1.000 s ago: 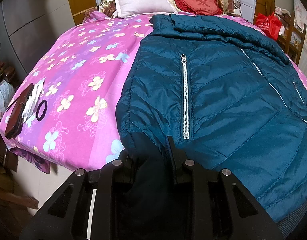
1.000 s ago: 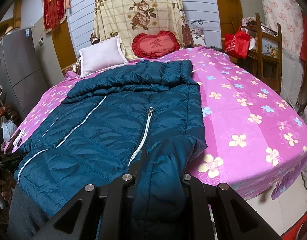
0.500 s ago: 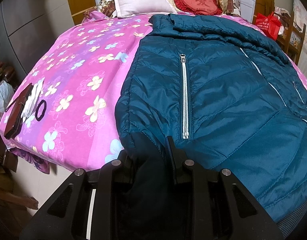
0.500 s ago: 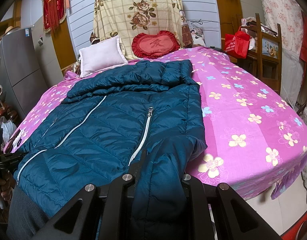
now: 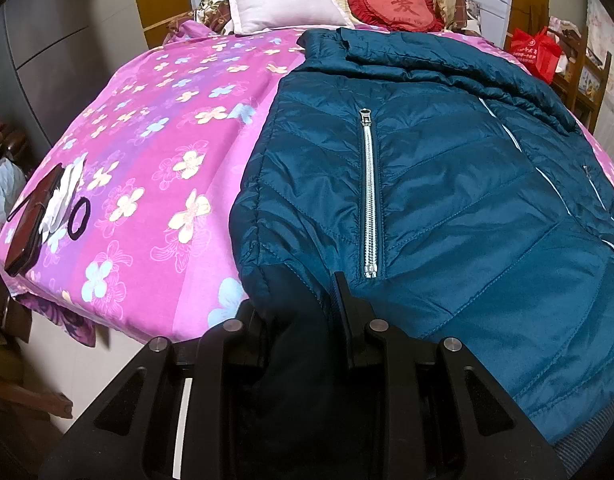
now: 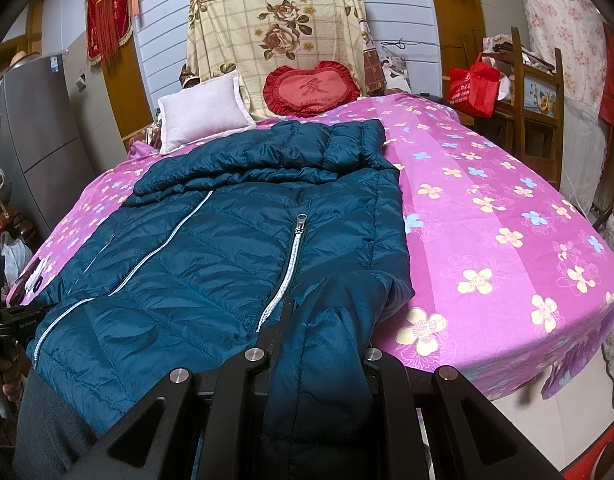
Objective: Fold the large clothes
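A big blue jacket (image 5: 447, 184) lies flat on the pink bed (image 5: 155, 168), front side up. The left claw (image 5: 303, 300) pinches one bottom corner of it. The right claw (image 6: 327, 320) pinches the other bottom corner tight. To fold it well, I think both claws should lift together and carry the bottom edge evenly up toward the collar near the pillow (image 6: 203, 110).

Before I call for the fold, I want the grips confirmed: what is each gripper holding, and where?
Both hold the teal jacket at its near hem: the left gripper at its corner, the right gripper at the opposite corner.
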`<state>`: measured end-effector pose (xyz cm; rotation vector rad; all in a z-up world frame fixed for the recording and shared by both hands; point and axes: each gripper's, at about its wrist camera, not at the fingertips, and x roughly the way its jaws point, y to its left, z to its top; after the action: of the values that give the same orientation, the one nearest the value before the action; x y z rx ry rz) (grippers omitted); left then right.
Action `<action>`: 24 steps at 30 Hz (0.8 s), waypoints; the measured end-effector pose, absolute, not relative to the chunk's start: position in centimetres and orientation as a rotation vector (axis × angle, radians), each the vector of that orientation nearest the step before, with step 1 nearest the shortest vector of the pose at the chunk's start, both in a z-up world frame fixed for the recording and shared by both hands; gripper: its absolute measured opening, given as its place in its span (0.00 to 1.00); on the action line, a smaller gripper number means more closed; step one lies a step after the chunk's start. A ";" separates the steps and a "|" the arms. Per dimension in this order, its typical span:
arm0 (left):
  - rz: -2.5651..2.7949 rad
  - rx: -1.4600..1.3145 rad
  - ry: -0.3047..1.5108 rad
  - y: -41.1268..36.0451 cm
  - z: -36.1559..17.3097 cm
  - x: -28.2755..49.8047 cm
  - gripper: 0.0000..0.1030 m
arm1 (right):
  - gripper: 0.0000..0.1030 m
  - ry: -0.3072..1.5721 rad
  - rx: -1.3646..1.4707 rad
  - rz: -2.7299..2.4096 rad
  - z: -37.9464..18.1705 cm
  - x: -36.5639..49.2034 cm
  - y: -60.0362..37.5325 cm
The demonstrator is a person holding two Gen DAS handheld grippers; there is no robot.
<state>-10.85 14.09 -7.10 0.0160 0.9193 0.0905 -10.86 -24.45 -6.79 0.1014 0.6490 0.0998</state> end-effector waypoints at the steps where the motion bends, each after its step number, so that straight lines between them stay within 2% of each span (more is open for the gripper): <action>1: 0.087 0.016 0.918 14.1 -7.1 -10.9 0.21 | 0.12 0.649 0.101 0.100 -6.8 -10.9 -24.5; 8: 0.074 -0.004 0.892 14.2 -6.4 -11.3 0.09 | 0.12 0.645 0.102 0.100 -6.8 -10.9 -24.5; 16: 0.041 -0.099 0.817 16.0 -4.0 -12.2 0.09 | 0.12 0.588 0.105 0.099 -5.7 -12.0 -24.8; 24: -0.003 -0.139 0.655 16.8 2.0 -15.2 0.08 | 0.12 0.472 0.096 0.081 -2.7 -16.1 -24.7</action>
<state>-15.23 16.78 2.02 -0.1393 0.6550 -0.0029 -16.06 -24.65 -2.74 0.0964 0.4725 0.0806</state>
